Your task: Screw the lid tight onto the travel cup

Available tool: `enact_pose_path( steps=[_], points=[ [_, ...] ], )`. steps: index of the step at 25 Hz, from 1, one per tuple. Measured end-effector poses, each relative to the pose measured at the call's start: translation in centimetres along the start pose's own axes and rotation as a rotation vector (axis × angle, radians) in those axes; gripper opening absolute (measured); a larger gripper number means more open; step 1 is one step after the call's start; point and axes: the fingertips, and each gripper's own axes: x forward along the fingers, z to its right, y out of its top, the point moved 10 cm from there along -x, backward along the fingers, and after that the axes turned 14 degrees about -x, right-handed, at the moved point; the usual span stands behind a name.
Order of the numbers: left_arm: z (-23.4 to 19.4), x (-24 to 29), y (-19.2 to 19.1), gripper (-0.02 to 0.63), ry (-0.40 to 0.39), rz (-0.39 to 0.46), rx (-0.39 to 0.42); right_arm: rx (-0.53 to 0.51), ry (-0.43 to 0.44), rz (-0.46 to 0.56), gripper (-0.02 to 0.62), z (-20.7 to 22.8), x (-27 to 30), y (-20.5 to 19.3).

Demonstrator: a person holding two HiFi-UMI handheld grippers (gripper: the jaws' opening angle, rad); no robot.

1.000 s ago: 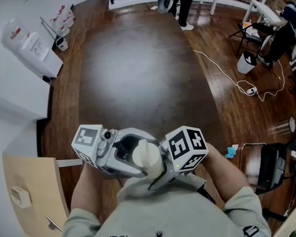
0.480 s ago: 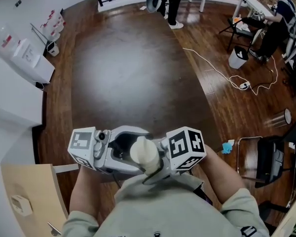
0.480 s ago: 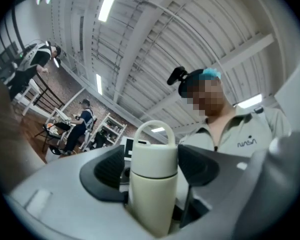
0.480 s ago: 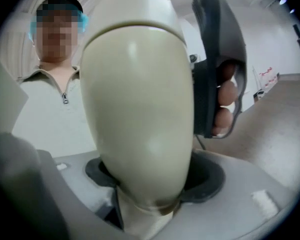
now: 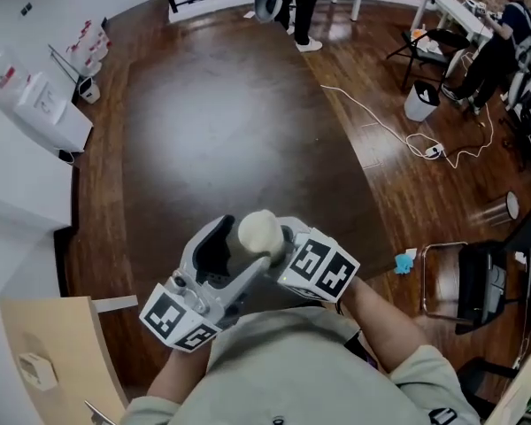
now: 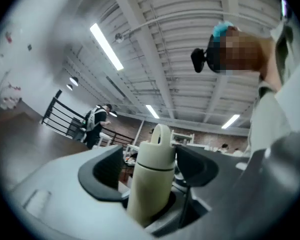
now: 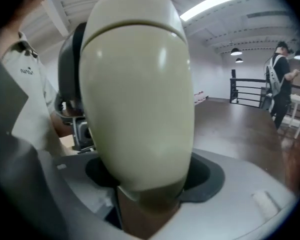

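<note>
A cream travel cup [image 5: 262,231] is held in the air close to my chest, between both grippers. In the left gripper view it rises out of the jaw throat, its lid [image 6: 157,151] with a loop handle on top. My left gripper [image 5: 243,248] reaches up from the lower left. Its jaws have just been opening and its black pads [image 6: 102,174] flank the cup [image 6: 147,194], with a gap on the left side. My right gripper [image 5: 279,244] comes in from the right and is shut on the cup body [image 7: 137,109], which fills its view.
Below lies a dark wood floor [image 5: 230,113]. White dispensers [image 5: 35,100] stand at the left wall. A person [image 5: 299,3] stands at the back, another sits at the right [image 5: 500,47]. A cable [image 5: 398,135] and a white bin [image 5: 419,102] lie right; a black chair [image 5: 478,282] is nearby.
Both grippers have turned. The left gripper's marker cube has dropped to the lower left and its jaws now point up the picture. The cup has shifted slightly upward.
</note>
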Motion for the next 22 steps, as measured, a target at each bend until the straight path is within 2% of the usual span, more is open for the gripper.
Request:
enact_pose_path(
  steps=[3, 6, 9, 15, 22],
  points=[
    [0.6, 0.0, -1.3, 0.321, 0.116, -0.006, 0.071, 0.01, -0.107, -0.048, 0.321, 0.3, 0.9, -1.1],
    [0.3, 0.1, -2.2, 0.321, 0.168, -0.033, 0.079, 0.035, -0.13, -0.062, 0.321, -0.3, 1.7, -1.2],
    [-0.2, -0.1, -2.6, 0.318, 0.187, -0.053, 0.079, 0.037, -0.113, -0.069, 0.319, -1.0, 2.5, -1.5],
    [-0.5, -0.8, -2.6, 0.281, 0.204, -0.04, 0.064, 0.016, -0.078, -0.084, 0.319, -1.8, 3.0, -1.5],
    [-0.6, -1.1, -2.4, 0.279, 0.168, -0.043, 0.036, 0.006, -0.03, -0.082, 0.316, -1.9, 2.8, -1.3]
  ],
)
